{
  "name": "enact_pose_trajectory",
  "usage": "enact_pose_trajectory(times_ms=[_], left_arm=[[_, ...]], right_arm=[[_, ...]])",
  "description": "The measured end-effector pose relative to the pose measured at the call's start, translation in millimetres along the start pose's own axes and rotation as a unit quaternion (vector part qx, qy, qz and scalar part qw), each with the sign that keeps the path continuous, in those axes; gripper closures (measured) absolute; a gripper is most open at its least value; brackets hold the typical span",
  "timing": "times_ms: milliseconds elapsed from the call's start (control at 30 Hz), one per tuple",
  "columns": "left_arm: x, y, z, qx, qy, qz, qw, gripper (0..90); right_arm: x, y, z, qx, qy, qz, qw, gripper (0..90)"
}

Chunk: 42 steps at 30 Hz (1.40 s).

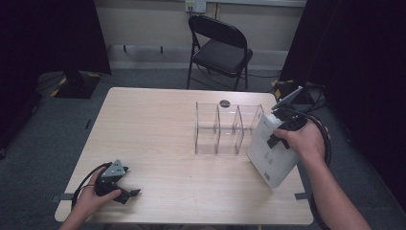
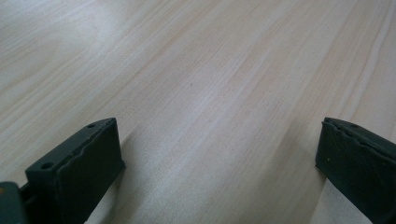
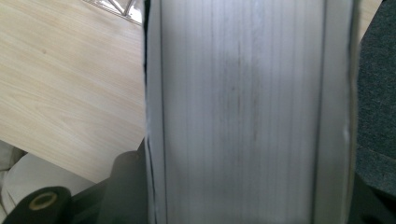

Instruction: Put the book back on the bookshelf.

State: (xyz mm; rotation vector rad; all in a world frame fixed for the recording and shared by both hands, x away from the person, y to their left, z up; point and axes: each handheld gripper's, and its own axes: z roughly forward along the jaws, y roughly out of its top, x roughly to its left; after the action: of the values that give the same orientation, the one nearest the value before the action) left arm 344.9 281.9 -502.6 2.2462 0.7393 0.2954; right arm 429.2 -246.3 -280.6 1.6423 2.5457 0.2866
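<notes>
The right gripper (image 1: pixel 276 136) is clamping a thick white book (image 1: pixel 270 153) across its width, the jaws pressing on both covers, so that in the right gripper view the page edges (image 3: pixel 243 112) are running straight up between them. The book is standing tilted at the right edge of the table (image 1: pixel 158 124), its lower corner apparently resting on or just above the wood near the front right corner, though the high view is too coarse to settle that. It is sitting just beside the clear rack (image 1: pixel 225 127), a three-slot acrylic divider near the table's middle-right, and its top end is leaning toward the rightmost slot. Gripping it by the covers is keeping the pages shut and the book stiff, which is probably what is wanted for sliding it upright into a narrow slot; the tilt looks like the start of lining it up with that opening. The left gripper (image 1: pixel 125 192) is resting on the near left corner of the table, well apart from the work, with its jaws spread wide and nothing but bare wood (image 2: pixel 201 93) between them, likely parked there so it is staying out of the way while being ready to steady the rack if it is needed
</notes>
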Motion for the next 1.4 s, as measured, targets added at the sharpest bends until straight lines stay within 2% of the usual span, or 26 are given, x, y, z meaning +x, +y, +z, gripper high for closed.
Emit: enact_pose_trajectory(times_ms=[167, 467, 533, 700, 733, 933, 1333, 1400], left_arm=[[0.3, 0.0, -0.2, 0.001, 0.000, 0.002, 1.0000, 0.0], [0.0, 0.0, 0.0, 0.000, 0.000, 0.000, 1.0000, 0.0], [0.3, 0.1, -0.4, 0.002, 0.000, 0.002, 1.0000, 0.0], [0.3, 0.1, -0.2, 0.002, 0.000, 0.002, 1.0000, 0.0], [0.3, 0.1, -0.2, 0.002, 0.000, 0.002, 1.0000, 0.0], [0.3, 0.0, -0.2, 0.001, 0.000, 0.002, 1.0000, 0.0], [-0.1, 0.0, 0.0, 0.000, 0.000, -0.001, 1.0000, 0.0], [-0.1, 0.0, 0.0, 0.000, 0.000, 0.000, 1.0000, 0.0]], right_arm=[[1.5, 5.3, -0.5, -0.003, 0.000, -0.006, 1.0000, 52.5], [3.4, 14.9, -0.1, 0.000, -0.002, 0.005, 1.0000, 52.5], [3.8, 15.8, 0.4, 0.000, -0.003, 0.000, 1.0000, 52.5], [3.1, 20.4, 2.9, 0.000, -0.001, 0.010, 1.0000, 52.5], [3.8, 21.5, 3.6, -0.001, -0.003, 0.001, 1.0000, 52.5], [5.2, 28.2, 5.3, 0.002, 0.000, 0.013, 0.9999, 52.5], [6.9, 44.3, 8.3, -0.001, -0.004, 0.016, 0.9999, 52.4], [6.3, 47.1, 8.2, 0.001, -0.001, 0.025, 0.9997, 52.4]])
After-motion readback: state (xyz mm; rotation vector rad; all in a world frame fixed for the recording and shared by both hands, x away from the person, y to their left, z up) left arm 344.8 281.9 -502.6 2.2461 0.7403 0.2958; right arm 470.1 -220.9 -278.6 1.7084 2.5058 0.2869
